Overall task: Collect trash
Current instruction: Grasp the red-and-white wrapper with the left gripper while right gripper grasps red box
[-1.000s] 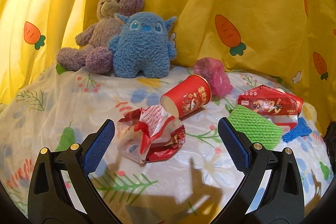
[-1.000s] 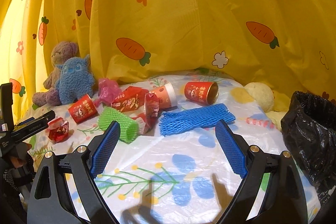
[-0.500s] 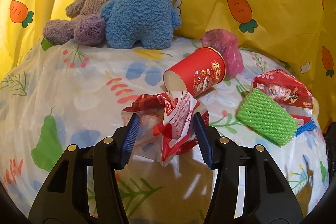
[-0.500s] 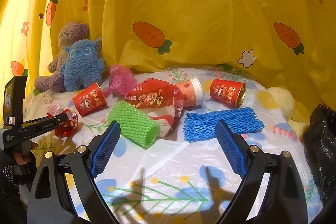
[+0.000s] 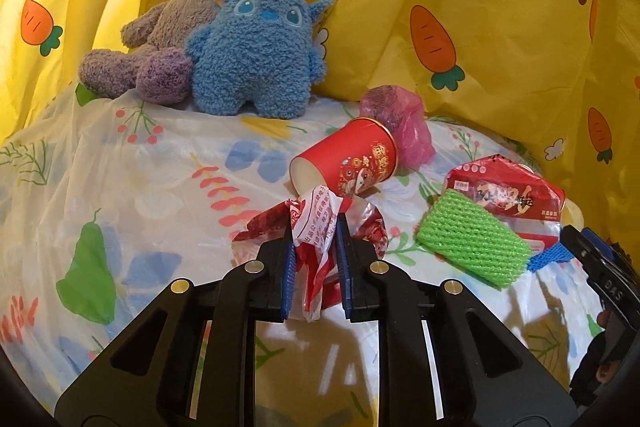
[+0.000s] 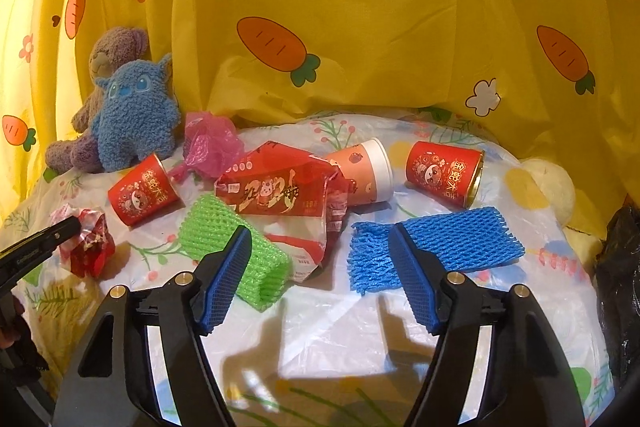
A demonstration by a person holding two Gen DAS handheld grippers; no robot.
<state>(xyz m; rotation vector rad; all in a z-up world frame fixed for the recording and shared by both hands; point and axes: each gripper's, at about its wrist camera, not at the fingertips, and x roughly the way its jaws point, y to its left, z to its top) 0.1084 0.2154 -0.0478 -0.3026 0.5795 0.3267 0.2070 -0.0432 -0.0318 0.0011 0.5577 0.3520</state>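
My left gripper [image 5: 315,239] is closing, and its blue pads pinch a crumpled red-and-white wrapper [image 5: 320,211] on the flowered sheet; the same wrapper [image 6: 90,247] shows at the far left of the right wrist view. My right gripper [image 6: 319,233] hovers low over the sheet with its jaws closing and still apart, pressing on nothing. Its left finger is beside a green foam net [image 6: 236,259], its right finger beside a blue foam net [image 6: 436,243]. The lower edge of a red snack bag [image 6: 280,191] lies between them.
A red paper cup [image 5: 352,163], a pink plastic bag [image 6: 210,143], a white-rimmed cup [image 6: 368,171] and a red can [image 6: 444,173] lie further back. A blue plush [image 5: 252,51] and purple bear [image 5: 180,27] sit against the yellow curtain. A black trash bag [image 6: 618,255] stands at the right edge.
The left gripper's jaws came together from wide apart onto the crumpled wrapper. The right gripper moved forward and left toward the foam nets, and its jaws narrowed.
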